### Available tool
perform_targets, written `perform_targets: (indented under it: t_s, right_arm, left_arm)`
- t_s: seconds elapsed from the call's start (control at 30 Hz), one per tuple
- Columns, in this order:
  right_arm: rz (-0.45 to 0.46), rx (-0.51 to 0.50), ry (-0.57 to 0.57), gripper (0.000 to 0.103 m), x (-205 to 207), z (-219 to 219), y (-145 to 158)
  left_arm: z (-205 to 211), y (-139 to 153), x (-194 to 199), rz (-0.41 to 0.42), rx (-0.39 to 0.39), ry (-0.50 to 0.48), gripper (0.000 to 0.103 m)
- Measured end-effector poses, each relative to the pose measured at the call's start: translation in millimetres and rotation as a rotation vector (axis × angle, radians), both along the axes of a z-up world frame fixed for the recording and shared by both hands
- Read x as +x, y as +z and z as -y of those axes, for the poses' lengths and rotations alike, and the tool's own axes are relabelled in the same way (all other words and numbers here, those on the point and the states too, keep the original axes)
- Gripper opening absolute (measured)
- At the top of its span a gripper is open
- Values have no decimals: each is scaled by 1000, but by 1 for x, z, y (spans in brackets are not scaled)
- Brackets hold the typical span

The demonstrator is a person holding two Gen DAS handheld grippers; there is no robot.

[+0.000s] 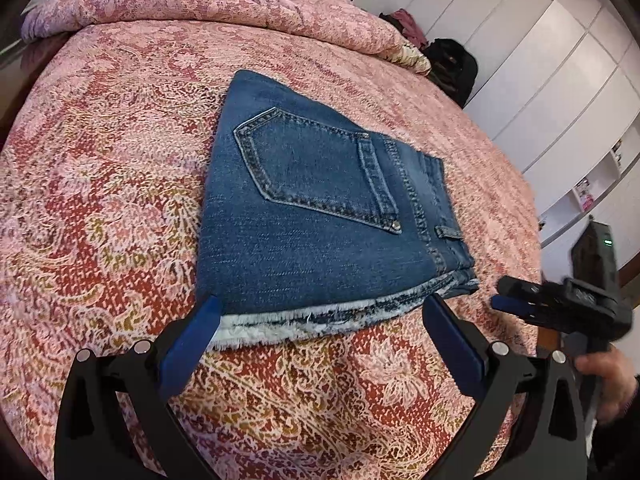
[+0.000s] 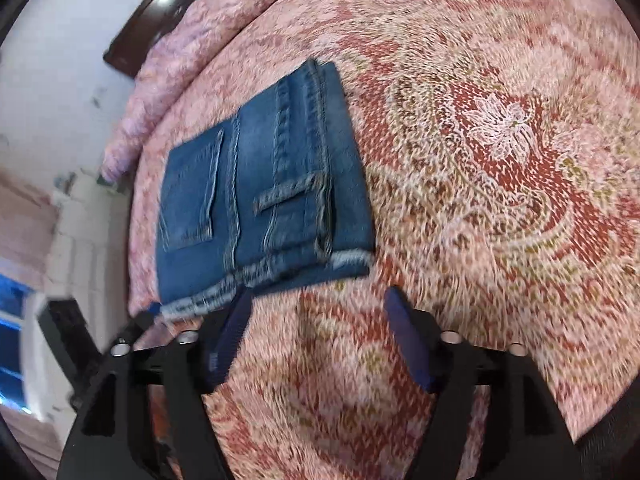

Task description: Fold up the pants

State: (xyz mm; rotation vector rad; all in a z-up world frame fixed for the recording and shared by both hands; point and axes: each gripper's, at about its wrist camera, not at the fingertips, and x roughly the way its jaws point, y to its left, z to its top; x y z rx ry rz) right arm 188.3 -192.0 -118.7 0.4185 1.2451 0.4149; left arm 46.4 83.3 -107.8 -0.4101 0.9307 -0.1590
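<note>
The blue denim pants [image 1: 320, 216] lie folded into a compact stack on the bed, back pocket up, frayed hem toward me. They also show in the right wrist view [image 2: 264, 200], which is blurred. My left gripper [image 1: 320, 312] is open and empty, its blue pads either side of the frayed hem edge, just short of it. My right gripper [image 2: 320, 300] is open and empty, just in front of the stack's near right corner. The right gripper [image 1: 516, 296] also shows in the left wrist view, to the right of the pants.
The bed is covered by a pink and red paisley bedspread [image 1: 120, 200] with a bunched quilt [image 1: 220, 0] at the far end. White wardrobes [image 1: 560, 80] stand to the right, and a dark bag [image 1: 452, 64] sits beyond the bed. The dark headboard [image 2: 160, 12] is at the far left.
</note>
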Motion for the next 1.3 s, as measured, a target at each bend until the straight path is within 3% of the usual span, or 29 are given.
perform_targets:
  t_s: [0.17, 0.4, 0.5, 0.67, 0.77, 0.9, 1.17, 1.3]
  right_arm:
    - [126, -90, 54, 76, -29, -21, 14]
    - [289, -207, 138, 76, -43, -36, 26]
    - [325, -214, 142, 76, -42, -37, 30]
    - [448, -219, 119, 76, -52, -29, 49]
    - [539, -210, 92, 85, -61, -24, 63]
    - [637, -198, 80, 85, -70, -23, 79]
    - [813, -207, 124, 85, -90, -26, 102]
    - [831, -237, 165, 85, -95, -29, 97]
  left_arm:
    - [12, 6, -6, -17, 87, 5, 101]
    - [36, 27, -22, 85, 227, -21, 101]
    - [50, 37, -27, 140, 300, -51, 101]
    - [69, 59, -40, 309, 414, -71, 101]
    - [73, 71, -48, 392, 449, -55, 101]
    - [74, 83, -54, 457, 479, -19, 101]
    - [57, 101, -63, 549, 392, 42, 101]
    - [58, 95, -70, 595, 381, 22, 101]
